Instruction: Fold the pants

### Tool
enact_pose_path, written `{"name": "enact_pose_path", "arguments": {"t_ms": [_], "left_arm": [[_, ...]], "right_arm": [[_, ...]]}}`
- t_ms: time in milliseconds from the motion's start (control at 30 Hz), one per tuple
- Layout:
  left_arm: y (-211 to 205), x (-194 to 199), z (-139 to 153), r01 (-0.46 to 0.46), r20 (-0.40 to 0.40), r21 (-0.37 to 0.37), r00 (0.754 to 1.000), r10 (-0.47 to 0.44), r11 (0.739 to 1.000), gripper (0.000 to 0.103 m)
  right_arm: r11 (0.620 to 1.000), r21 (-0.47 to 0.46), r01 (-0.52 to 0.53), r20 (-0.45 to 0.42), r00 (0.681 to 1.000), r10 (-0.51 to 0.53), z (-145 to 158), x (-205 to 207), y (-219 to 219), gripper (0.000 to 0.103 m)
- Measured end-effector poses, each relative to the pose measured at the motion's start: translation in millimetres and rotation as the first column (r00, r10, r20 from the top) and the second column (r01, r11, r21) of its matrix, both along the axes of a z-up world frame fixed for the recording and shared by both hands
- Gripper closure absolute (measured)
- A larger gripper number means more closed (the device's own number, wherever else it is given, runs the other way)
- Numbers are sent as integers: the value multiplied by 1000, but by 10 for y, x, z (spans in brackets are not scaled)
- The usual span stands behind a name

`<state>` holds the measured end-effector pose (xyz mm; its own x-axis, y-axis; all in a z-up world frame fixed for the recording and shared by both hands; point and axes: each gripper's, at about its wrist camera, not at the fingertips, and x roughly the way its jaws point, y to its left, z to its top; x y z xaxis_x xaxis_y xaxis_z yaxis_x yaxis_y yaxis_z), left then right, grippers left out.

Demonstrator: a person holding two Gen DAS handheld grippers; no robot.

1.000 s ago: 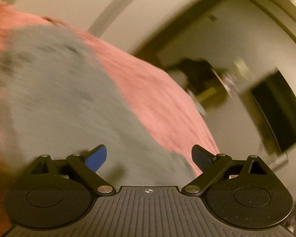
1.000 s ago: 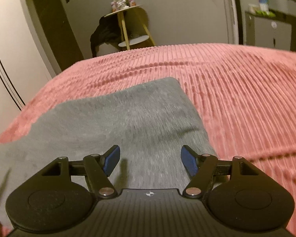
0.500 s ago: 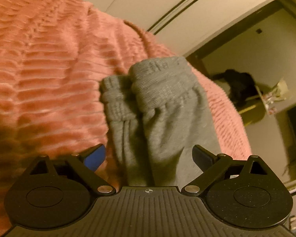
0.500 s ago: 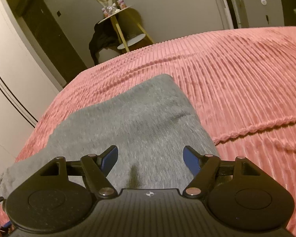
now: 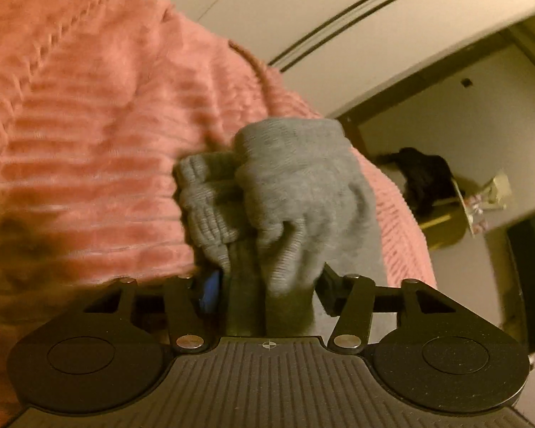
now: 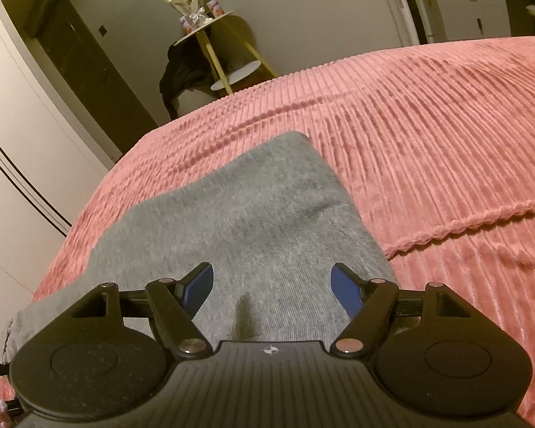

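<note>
Grey pants [image 6: 239, 228] lie on a pink ribbed bedspread [image 6: 428, 135]. In the right wrist view my right gripper [image 6: 271, 289] is open and empty, hovering just above the flat grey cloth. In the left wrist view the ribbed leg cuffs of the pants [image 5: 285, 192] bunch up between the fingers of my left gripper [image 5: 264, 285]. The jaws have closed in on the cloth; the blue left pad [image 5: 210, 290] presses against it and the right pad is hidden behind the fabric.
The bedspread [image 5: 89, 125] fills the left of the left wrist view. A white wardrobe [image 6: 18, 142] stands left of the bed. A small wooden side table with dark clothing [image 6: 210, 53] stands beyond the bed's far edge. A grey cabinet [image 6: 463, 3] is at the far right.
My left gripper has moved forward onto the leg cuffs and closed on them; it was open half a second ago. My right gripper stays open over the pants, barely shifted.
</note>
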<state>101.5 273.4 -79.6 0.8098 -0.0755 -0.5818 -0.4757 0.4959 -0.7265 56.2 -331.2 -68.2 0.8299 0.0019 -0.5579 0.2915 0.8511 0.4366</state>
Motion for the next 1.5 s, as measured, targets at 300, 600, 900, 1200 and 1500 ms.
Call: {"name": "enact_pose_path", "arguments": {"t_ms": [300, 600, 900, 1200, 1500], "left_arm": [[-917, 34, 1164, 212, 41, 562, 958, -283, 800, 82], [-2918, -232, 1563, 409, -45, 851, 681, -731, 329, 87], [-3642, -423, 862, 592, -305, 799, 550, -778, 106, 22], [-2468, -338, 882, 456, -201, 661, 873, -445, 596, 9], [-2268, -361, 664, 503, -157, 480, 856, -493, 719, 9]], "right_arm": [[998, 53, 33, 36, 999, -35, 13, -55, -60, 30], [995, 101, 15, 102, 995, -26, 84, -227, -78, 30], [991, 120, -54, 116, 992, 40, 103, -285, -36, 29], [935, 203, -289, 69, 957, 281, 37, 192, 264, 17], [891, 394, -225, 43, 973, 226, -214, 743, 289, 9]]}}
